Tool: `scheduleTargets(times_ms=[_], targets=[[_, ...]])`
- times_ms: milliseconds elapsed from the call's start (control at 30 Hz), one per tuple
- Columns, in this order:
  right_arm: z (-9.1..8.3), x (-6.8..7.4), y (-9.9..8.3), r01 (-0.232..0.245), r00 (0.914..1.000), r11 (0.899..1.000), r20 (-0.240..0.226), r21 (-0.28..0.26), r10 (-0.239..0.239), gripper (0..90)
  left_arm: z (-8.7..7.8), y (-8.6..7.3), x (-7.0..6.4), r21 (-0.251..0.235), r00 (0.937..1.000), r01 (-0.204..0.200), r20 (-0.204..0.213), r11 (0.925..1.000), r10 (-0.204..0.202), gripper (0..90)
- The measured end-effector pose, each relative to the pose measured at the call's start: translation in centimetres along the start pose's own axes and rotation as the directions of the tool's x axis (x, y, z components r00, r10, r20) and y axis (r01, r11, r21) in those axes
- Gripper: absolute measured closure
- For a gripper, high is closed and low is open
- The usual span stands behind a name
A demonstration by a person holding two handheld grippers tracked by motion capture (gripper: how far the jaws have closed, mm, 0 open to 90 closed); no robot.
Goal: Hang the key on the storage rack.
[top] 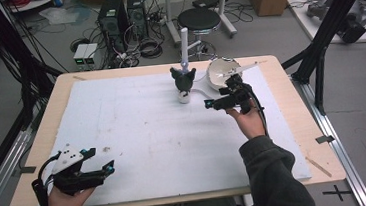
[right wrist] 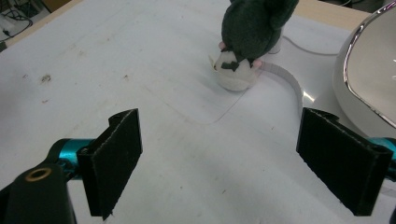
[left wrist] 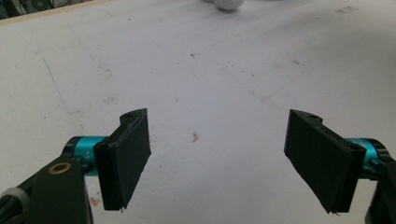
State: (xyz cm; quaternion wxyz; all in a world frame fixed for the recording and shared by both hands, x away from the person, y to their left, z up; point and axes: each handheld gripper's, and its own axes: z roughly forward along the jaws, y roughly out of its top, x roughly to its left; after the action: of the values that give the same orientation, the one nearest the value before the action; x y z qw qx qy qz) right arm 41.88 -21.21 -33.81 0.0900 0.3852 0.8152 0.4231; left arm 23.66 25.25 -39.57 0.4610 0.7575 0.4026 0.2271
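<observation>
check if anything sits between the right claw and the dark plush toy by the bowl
Nothing visible does. The right claw is open and faces the dark grey plush toy with a white muzzle across bare white foam board. The shiny white bowl stands off to the side, not in the path.

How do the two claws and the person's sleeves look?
Both claws are black with flat rectangular black pads and turquoise fittings. The left claw carries a grey three-cornered plate on top; a black cable trails from the right claw. The sleeves are dark grey.
</observation>
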Motion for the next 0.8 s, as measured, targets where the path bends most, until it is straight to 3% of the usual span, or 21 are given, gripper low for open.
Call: scheduleTargets(times_ms=[800], targets=[[-0.6,0.6,-2.2,0.012,0.9999,1.000,-0.003,-0.001,-0.012,12.6,0.1,0.0,0.0,-0.001,1.0000,0.002,-0.001,1.0000,-0.002,22.8]])
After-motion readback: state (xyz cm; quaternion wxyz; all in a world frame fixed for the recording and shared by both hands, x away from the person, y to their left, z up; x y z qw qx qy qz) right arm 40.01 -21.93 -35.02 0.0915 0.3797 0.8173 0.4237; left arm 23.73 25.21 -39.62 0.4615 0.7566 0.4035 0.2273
